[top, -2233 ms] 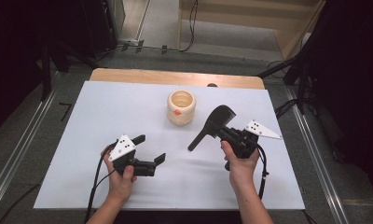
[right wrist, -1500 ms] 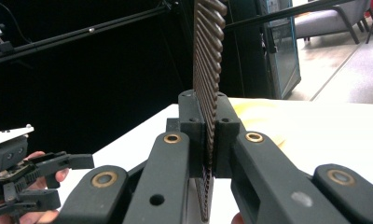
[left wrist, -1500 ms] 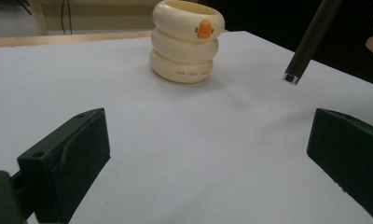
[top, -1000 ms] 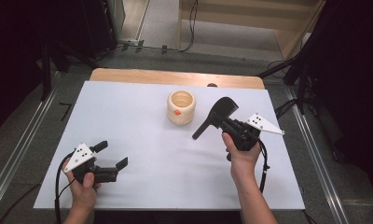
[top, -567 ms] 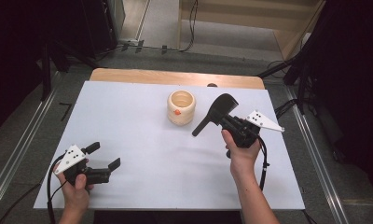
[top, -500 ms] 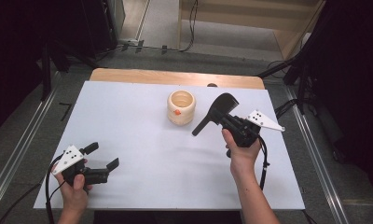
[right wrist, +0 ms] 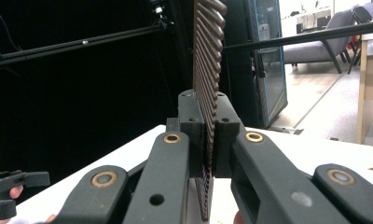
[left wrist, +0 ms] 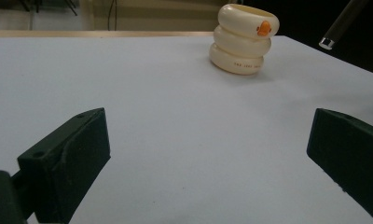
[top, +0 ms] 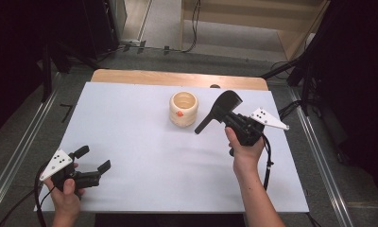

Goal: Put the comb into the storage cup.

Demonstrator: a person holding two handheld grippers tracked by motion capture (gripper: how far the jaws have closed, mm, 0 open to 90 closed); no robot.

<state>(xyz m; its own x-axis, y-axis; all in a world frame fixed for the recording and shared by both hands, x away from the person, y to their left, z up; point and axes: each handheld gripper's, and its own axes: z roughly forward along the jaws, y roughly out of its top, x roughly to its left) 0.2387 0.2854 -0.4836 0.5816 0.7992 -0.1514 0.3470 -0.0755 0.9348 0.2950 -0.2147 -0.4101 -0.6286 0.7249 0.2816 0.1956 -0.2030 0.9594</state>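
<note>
A black comb (top: 223,105) with a long handle is held above the table, right of centre, with its handle sloping down to the left. My right gripper (top: 234,119) is shut on its toothed head; in the right gripper view the comb's teeth (right wrist: 208,70) rise between the closed jaws. My left gripper (top: 93,159) rests low at the table's front left corner, open, with nothing between its fingers (left wrist: 68,156). A cream ringed cup (top: 183,109) with an orange beak stands at the table's middle back, also ahead in the left gripper view as the cup (left wrist: 244,39).
The white table top (top: 140,142) has a wooden strip (top: 177,78) along its far edge. Metal rails run along both sides on the floor. The comb's handle end (left wrist: 338,23) shows at the top right of the left gripper view.
My left gripper has drawn back from the table's middle to the front left corner, staying open. The right gripper keeps the comb and has barely shifted.
</note>
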